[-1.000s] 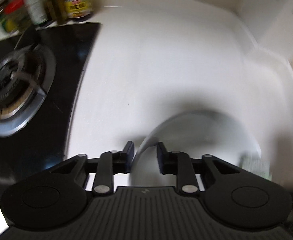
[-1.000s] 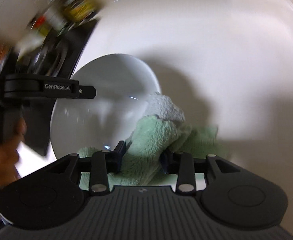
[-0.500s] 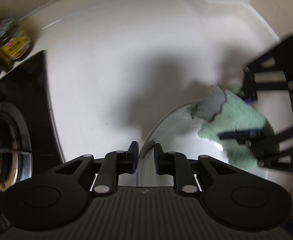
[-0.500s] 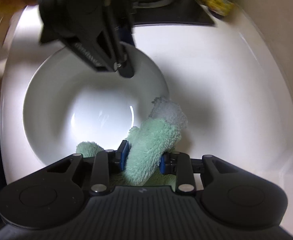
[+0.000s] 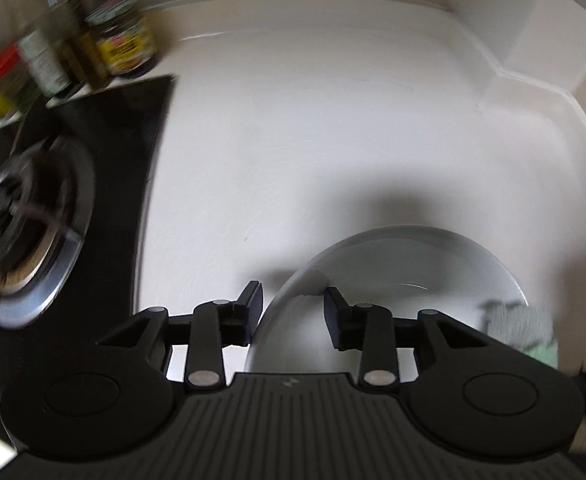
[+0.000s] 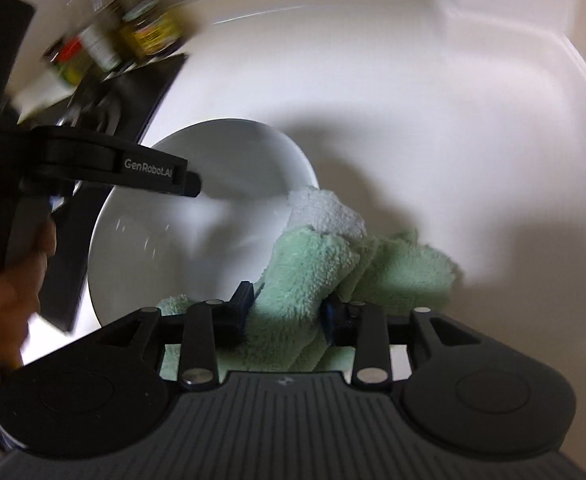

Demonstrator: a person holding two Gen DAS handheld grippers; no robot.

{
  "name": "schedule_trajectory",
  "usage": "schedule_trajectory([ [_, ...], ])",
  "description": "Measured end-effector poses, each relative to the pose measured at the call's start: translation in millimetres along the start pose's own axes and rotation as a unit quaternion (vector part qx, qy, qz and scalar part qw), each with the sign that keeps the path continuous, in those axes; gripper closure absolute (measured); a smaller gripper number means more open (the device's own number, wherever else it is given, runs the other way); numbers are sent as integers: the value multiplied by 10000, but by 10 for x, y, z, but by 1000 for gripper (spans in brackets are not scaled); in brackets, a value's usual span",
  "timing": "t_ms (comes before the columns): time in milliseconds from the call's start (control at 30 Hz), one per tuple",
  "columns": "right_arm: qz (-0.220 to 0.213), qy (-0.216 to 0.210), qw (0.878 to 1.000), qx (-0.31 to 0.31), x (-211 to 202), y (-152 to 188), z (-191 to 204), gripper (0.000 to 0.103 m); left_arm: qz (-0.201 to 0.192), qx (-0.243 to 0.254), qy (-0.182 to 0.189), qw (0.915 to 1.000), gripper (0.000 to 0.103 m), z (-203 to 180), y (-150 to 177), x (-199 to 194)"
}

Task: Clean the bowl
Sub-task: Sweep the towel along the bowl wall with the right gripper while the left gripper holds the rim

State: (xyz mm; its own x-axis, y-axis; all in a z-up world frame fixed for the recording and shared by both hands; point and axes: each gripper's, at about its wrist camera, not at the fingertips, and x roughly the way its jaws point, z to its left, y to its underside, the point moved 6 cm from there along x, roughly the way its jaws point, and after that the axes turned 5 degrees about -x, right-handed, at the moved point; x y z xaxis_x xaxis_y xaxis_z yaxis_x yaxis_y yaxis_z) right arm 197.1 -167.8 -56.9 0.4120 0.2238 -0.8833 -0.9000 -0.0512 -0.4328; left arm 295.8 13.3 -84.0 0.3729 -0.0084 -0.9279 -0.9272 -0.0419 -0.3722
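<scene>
A white bowl [image 5: 405, 272] sits on the white counter. My left gripper [image 5: 293, 302] straddles its near-left rim; the jaws are opening, and the rim runs between the pads with a gap on each side. From the right wrist view, the bowl [image 6: 181, 248] lies left of centre, and one of the left gripper's fingers [image 6: 153, 168] reaches over it. A fluffy green cloth [image 6: 309, 268] with a white end drapes over the bowl's right rim. My right gripper [image 6: 287, 306] has a fold of it filling the gap between its pads, and its jaws are opening. The cloth [image 5: 521, 320] also shows at the bowl's right side.
A black hob with a gas burner [image 5: 25, 220] lies left of the bowl. Jars and bottles [image 5: 125, 44] stand at the back left against the wall. White counter [image 5: 333, 120] stretches behind the bowl to a wall corner. A hand [image 6: 13, 280] holds the left gripper.
The left jaws have spread apart from a near grip on the bowl's rim. The right gripper swung round the bowl and back, squeezing then loosening on the cloth.
</scene>
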Motion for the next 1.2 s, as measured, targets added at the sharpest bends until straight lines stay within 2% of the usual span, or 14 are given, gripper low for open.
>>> schedule_trajectory([
  [100, 187, 27, 9989, -418, 195, -100, 51, 79, 76, 8, -178, 9998, 74, 29, 99, -48],
  [233, 446, -117, 9786, -2008, 144, -176, 13, 81, 317, 661, 119, 9972, 85, 47, 183, -87],
  [333, 734, -290, 9390, -3349, 179, -250, 52, 80, 466, 1124, 427, 9916, 85, 39, 163, -101],
  [467, 908, -780, 8493, -5142, 236, -320, 164, 79, 541, 1868, 783, 9778, 85, -64, 28, -119],
  [533, 873, -901, 8159, -5644, 243, -329, 214, 79, 627, 2181, 881, 9699, 85, -151, -57, -90],
  [600, 852, -1090, 7695, -6235, 271, -355, 304, 79, 856, 2452, 930, 9612, 84, -254, -144, -31],
  [700, 942, -1194, 7530, -6402, 331, -389, 329, 78, 1096, 2455, 912, 9588, 82, -305, -202, 34],
  [733, 936, -1222, 7569, -6351, 336, -390, 312, 78, 1129, 2267, 964, 9626, 81, -292, -221, 47],
  [833, 789, -1175, 7973, -5868, 327, -377, 228, 77, 1074, 1089, 1311, 9795, 72, -148, -259, 86],
  [933, 575, -627, 8631, -4978, 261, -329, 167, 78, 886, 537, 1315, 9859, 70, -63, -240, 86],
  [967, 511, -300, 9011, -4296, 230, -303, 123, 78, 722, 424, 1207, 9892, 69, -36, -229, 76],
  [1067, 318, 85, 9679, -2492, 75, -200, 24, 77, 587, -48, 1101, 9922, 68, 36, -177, 72],
  [1133, 162, 141, 9907, -1347, -44, -60, -8, 75, 558, -362, 1090, 9918, 65, 60, -135, 66],
  [1200, 29, 28, 9987, -502, -116, 51, -41, 71, 408, -655, 932, 9927, 62, 70, -50, 31],
])
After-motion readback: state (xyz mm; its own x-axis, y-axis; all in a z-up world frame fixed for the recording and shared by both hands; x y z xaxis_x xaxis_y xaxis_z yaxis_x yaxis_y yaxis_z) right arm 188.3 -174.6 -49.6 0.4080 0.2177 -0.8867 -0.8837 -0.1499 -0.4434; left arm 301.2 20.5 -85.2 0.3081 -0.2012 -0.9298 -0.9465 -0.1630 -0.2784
